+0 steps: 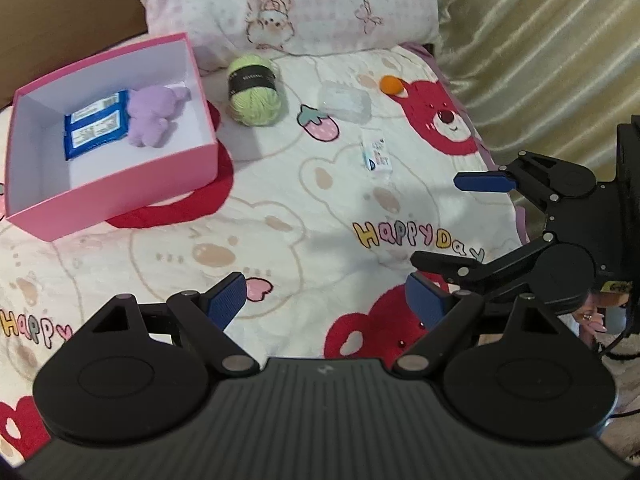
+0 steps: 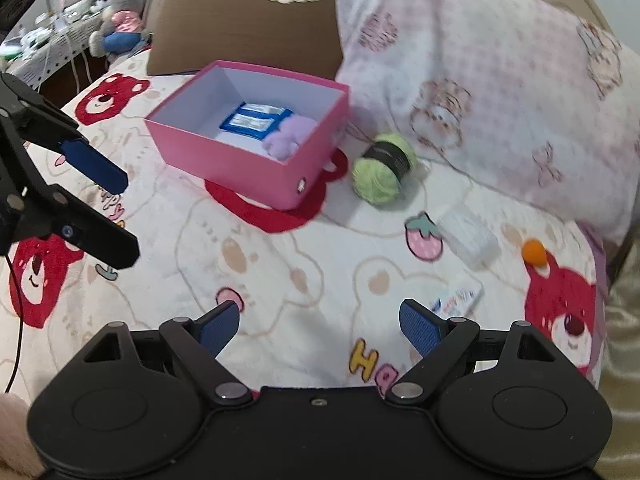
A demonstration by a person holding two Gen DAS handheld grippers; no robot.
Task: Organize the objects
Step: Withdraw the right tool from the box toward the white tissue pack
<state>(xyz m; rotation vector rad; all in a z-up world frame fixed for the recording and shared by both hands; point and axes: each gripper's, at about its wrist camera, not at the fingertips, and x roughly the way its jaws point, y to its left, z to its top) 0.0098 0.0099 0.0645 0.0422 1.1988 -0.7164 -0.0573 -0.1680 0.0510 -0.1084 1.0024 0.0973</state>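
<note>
An open pink box (image 1: 132, 184) (image 2: 236, 160) lies on the bed and holds a blue packet (image 1: 94, 124) (image 2: 254, 122) and a purple plush toy (image 1: 154, 118) (image 2: 288, 138). Right of the box lie a green yarn ball (image 1: 254, 90) (image 2: 382, 168), a clear plastic case (image 1: 345, 101) (image 2: 470, 238), a small orange ball (image 1: 390, 84) (image 2: 534, 252) and a small white packet (image 1: 377, 156) (image 2: 456, 296). My left gripper (image 1: 326, 304) (image 2: 116, 216) is open and empty above the blanket. My right gripper (image 2: 320, 326) (image 1: 436, 220) is open and empty, close to the white packet.
The bed has a cartoon bear blanket (image 1: 280, 208) and a pink checked pillow (image 1: 320, 0) (image 2: 480, 80) behind the objects. A brown headboard (image 2: 240, 20) stands at the back. A gold curtain (image 1: 540, 40) hangs at the right. A cluttered desk (image 2: 60, 28) stands far left.
</note>
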